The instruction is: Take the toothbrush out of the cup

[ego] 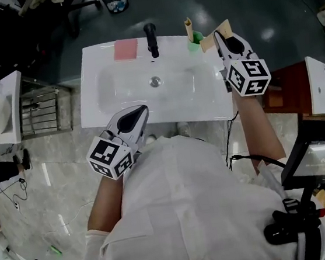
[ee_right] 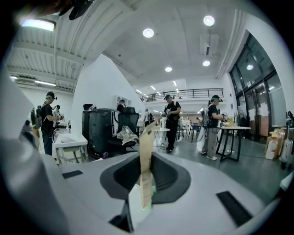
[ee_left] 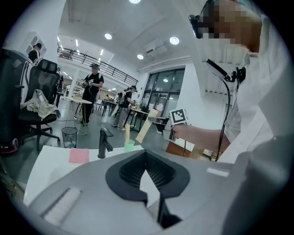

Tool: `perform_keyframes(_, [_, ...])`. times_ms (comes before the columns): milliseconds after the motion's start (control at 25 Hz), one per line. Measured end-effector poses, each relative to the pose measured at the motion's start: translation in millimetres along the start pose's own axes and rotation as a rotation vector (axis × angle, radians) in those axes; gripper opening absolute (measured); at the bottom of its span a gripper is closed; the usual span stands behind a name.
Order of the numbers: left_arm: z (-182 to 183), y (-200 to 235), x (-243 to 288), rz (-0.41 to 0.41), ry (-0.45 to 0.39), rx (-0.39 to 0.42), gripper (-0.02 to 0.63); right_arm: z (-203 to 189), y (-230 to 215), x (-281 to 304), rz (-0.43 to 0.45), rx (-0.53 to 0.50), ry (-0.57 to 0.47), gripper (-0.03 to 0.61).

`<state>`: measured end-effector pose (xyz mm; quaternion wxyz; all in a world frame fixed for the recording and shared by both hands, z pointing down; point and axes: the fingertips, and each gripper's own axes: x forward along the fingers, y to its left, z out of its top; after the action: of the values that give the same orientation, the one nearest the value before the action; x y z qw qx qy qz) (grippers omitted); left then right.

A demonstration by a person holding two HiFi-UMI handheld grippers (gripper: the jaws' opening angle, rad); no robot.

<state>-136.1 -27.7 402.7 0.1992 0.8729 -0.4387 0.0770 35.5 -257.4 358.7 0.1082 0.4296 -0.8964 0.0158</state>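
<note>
Head view: a white table [ego: 95, 87] with a sunken basin carries a black tap [ego: 151, 38] at 12 o'clock. A pink pad [ego: 125, 49] lies at 11, and a green cup [ego: 196, 39] stands at 1 o'clock. The right gripper [ego: 219, 38] reaches in from the cup's 3 o'clock side and pinches the toothbrush [ego: 207, 42], a flat tan packet. The packet slants, with its low end just beside the cup's rim. A second tan stick [ego: 188, 26] stands in the cup. The left gripper [ego: 140, 113] is at the table's near edge, about 7 o'clock from the drain and well apart from the cup.

Left gripper view: its jaws are pressed together with nothing between them. Beyond them, at 12 o'clock, the cup [ee_left: 130, 146] holds the short stick. The toothbrush [ee_left: 144, 127] leans away toward 1 o'clock, its foot at or barely over the rim. Whether it has cleared the rim I cannot tell.

Right gripper view: the jaws clamp the packet [ee_right: 147, 160] near its lower part, and it stands nearly upright, rising toward 12 o'clock.

To do this step well, I would hold the pinch firm and draw the packet out along its own slant. That keeps its foot from hooking the rim and tipping the light cup or knocking the other stick. Only once the foot is plainly above the rim should it be carried sideways.
</note>
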Motion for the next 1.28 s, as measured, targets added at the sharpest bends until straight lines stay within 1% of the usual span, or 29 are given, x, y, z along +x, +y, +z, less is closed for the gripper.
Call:
perform_keyframes(240, [3.2,1.8,-3.9,-0.054,0.002,0.028,0.006,-12.3,16.9,-27.8,-0.031,0.019,0.038,0.055])
perform_keyframes(600, [-8.6,0.7,-31.5,-0.127,0.002,0.051,0.006,-36.2,76.3,-69.0,-0.029,0.041,0.097,0.055])
perform_keyframes(840, [-10.2,0.8,-34.8,-0.151,0.014,0.056,0.006,-44.0,95.2,-82.8,-0.025,0.056,0.120,0.055])
perform_keyframes(1080, [-27.9,1.7,-56.0,-0.192,0.022,0.060,0.006,-55.5,131.3,-100.9,-0.037,0.064,0.135,0.055])
perform_keyframes(1280, [-31.2,4.4,-52.1,-0.225,0.045,0.048,0.006,-61.8,142.1,-104.6,-0.035,0.085,0.157,0.054])
